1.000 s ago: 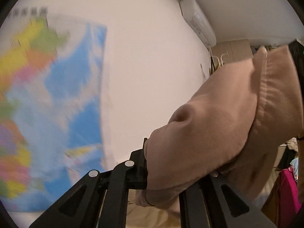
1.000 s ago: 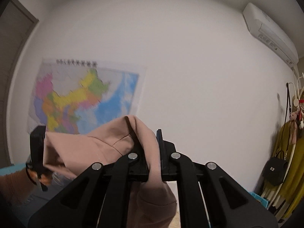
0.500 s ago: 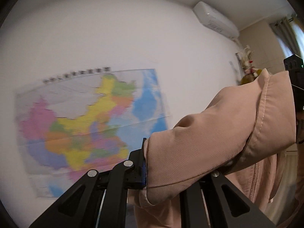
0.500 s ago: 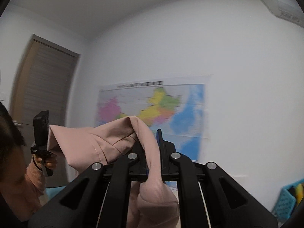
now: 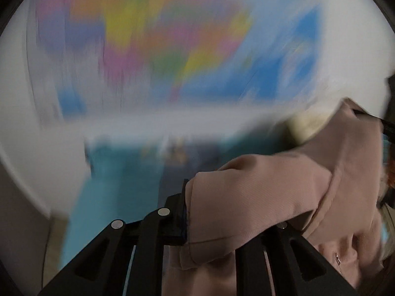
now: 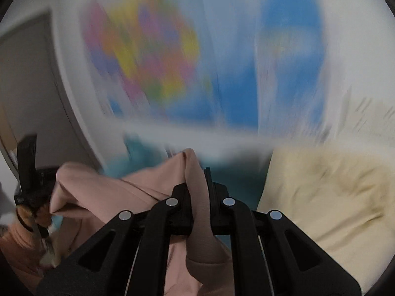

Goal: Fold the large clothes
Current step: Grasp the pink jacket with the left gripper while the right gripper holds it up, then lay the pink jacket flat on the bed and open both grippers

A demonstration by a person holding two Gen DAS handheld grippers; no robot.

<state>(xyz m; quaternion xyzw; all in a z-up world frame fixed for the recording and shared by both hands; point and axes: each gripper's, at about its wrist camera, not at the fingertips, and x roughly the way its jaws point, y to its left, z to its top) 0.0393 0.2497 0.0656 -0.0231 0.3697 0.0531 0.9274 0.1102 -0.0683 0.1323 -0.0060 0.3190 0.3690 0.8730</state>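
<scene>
Both tongs have swung downward since a moment ago, so the blurred wall map (image 5: 172,37) now sits high ahead of them and a teal surface (image 5: 111,172) and a cream blanket (image 6: 321,192) show beyond their tips. A pink garment (image 5: 259,197) hangs stretched between them. The left gripper (image 5: 212,212) pinches one fold with its jaws easing apart, while the right gripper (image 6: 198,190) is pressed together on another.
</scene>
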